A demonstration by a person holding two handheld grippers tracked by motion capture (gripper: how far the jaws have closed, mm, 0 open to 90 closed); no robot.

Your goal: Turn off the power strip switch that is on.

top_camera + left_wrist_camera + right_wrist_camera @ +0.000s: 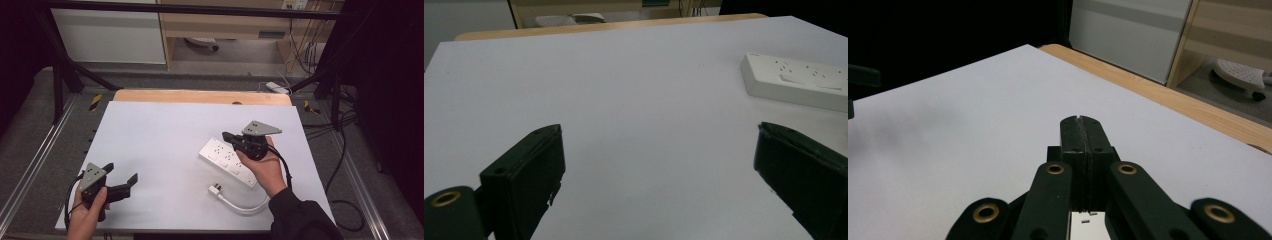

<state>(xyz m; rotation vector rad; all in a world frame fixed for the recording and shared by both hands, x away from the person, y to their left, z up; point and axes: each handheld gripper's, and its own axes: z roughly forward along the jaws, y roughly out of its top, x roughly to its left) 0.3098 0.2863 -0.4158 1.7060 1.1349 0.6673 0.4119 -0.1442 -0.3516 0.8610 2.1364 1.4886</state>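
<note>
A person's right hand (265, 167) holds the right gripper (227, 136) over a white power strip (226, 159) on the white-covered counter (160, 140), its jaws pressed together with nothing between them and pointing toward the counter's left. The strip lies directly beneath that gripper, its cable and plug (215, 189) curling toward the near edge. At the near left corner, the left gripper (120, 172) rests low, jaws wide apart and empty, well apart from the strip.
</note>
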